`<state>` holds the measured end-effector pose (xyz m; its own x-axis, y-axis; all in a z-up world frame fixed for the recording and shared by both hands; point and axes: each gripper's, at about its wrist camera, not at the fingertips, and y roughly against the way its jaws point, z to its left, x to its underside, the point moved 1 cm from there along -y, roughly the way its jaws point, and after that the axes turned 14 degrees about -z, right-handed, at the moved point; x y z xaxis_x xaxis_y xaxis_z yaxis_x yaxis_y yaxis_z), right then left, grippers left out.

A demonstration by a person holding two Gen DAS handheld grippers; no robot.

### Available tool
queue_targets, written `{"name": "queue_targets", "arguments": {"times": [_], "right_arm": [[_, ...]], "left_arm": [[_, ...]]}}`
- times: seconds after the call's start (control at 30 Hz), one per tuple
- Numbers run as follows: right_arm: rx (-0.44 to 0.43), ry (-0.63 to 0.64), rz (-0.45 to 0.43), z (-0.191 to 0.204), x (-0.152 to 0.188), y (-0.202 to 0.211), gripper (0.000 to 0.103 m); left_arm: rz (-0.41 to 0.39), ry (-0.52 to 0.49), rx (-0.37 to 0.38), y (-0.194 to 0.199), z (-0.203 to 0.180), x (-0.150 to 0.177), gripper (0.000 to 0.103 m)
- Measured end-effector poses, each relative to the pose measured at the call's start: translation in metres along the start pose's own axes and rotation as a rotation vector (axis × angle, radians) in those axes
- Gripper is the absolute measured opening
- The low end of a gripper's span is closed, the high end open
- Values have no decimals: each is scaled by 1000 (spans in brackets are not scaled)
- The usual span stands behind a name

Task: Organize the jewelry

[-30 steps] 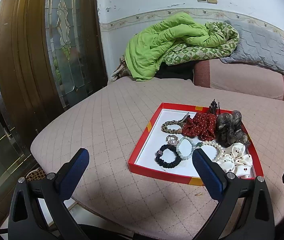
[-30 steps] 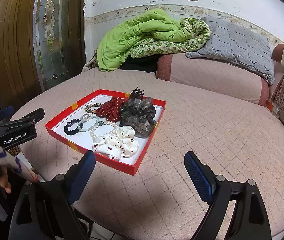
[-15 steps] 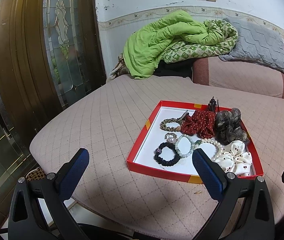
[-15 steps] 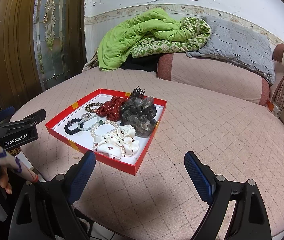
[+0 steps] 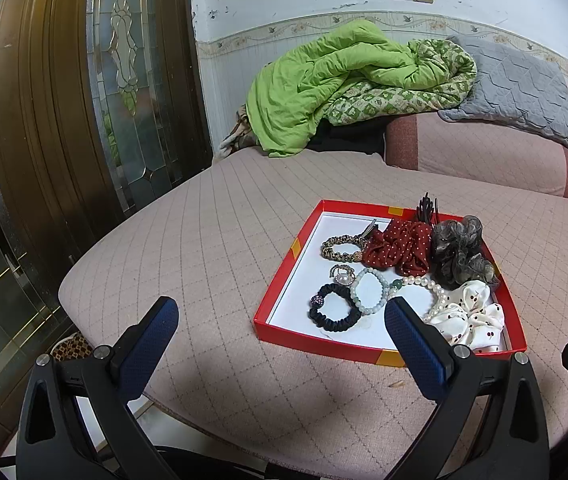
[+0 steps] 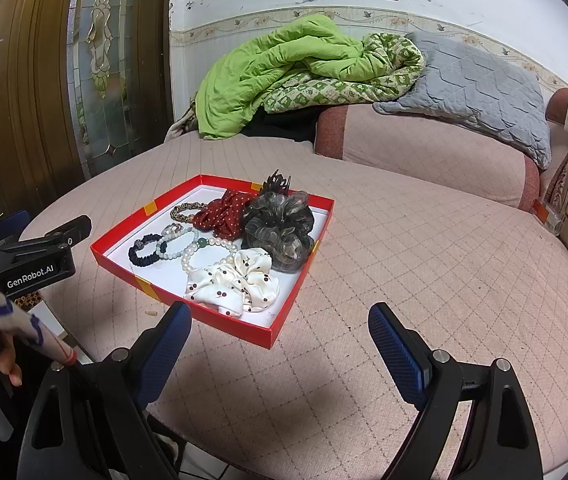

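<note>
1. Nearest the cameras, the left gripper [image 5: 280, 332] and the right gripper [image 6: 280, 328] both hover above the bed [image 5: 204, 240] with jaws spread wide and nothing between them. Neither touches the jewelry.

2. Just beyond sits the red tray [image 5: 276, 296] on the quilted bed cover, holding everything to be sorted: a black hair tie [image 5: 330, 312], a pale bead bracelet [image 5: 369, 291] and a pearl strand [image 5: 424, 283] near the front, with a white dotted scrunchie [image 5: 466, 318] at the front right corner.

3. Further back lie a leopard-print band [image 5: 342, 248], a red dotted scrunchie [image 5: 398, 246], a grey scrunchie [image 5: 458, 254] and a dark claw clip [image 5: 427, 209] against the far rim.

4. The step in hand looks like the first pick. The bracelet, hair tie and pearl strand touch or overlap, so it seems best to come down over an outer arc of one ring and lift slowly, so that the neighbours do not drag along.

5. The right view shows the left gripper's body [image 6: 36, 258] beside the tray's near left corner and the person's sleeve, which the left view lacks. The left view shows a small brooch-like piece [image 5: 342, 274] more plainly.

6. Farthest off, a green quilt [image 5: 344, 80] and a grey pillow [image 5: 516, 96] lie by the wall.
</note>
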<state>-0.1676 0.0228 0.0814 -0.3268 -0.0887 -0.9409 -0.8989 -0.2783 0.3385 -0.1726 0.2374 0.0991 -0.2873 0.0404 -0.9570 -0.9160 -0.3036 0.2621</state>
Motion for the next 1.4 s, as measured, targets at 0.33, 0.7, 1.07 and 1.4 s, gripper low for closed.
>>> {"name": "queue_targets", "arguments": {"times": [0.33,0.7,1.07,1.4], "right_arm": [[-2,0,1,0,0,0,93],[-1,1,2,0,0,0,93],[-2,1,3,-1,0,0,93],[16,5,20,-11,5,5,93]], "left_arm": [[0,-2,1,0,0,0,103],[-1,-2,2,0,0,1,103],[0,-1,2,0,0,0,103],[9,31,44,-1,-13,-6,103]]}}
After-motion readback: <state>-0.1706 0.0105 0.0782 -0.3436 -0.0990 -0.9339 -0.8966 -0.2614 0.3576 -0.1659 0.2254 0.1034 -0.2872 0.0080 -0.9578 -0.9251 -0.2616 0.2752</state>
